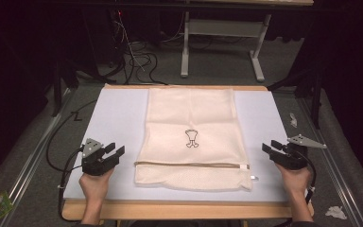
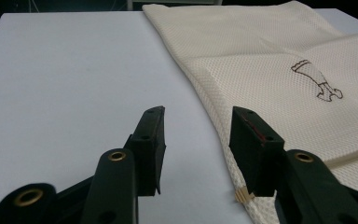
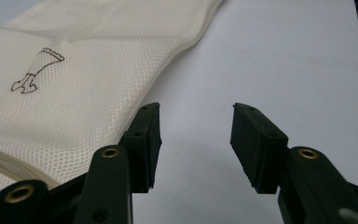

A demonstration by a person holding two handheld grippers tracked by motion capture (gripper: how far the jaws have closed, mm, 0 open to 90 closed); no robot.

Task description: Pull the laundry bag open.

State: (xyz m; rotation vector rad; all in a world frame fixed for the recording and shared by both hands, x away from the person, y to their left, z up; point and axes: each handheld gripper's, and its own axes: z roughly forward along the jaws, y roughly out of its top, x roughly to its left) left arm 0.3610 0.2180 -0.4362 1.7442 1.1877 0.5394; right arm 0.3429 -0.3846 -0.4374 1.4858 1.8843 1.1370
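High view: mesh laundry bag (image 1: 189, 137) lies flat, untouched, left gripper (image 1: 115, 152) and right gripper (image 1: 270, 145) both agape beside it, nothing begun

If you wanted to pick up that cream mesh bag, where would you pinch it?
Probably at the two near corners of the mesh bag, each gripper coming in from its own side. It lies flat on the white mat, so only edges offer a fold to pinch. The left gripper and right gripper already flank it, jaws open.

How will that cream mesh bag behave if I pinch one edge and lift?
The mesh bag lies flat and thin, so it will probably droop limply. Its open weave suggests it is light and may drag across the white mat. Both grippers are open, apart from it.
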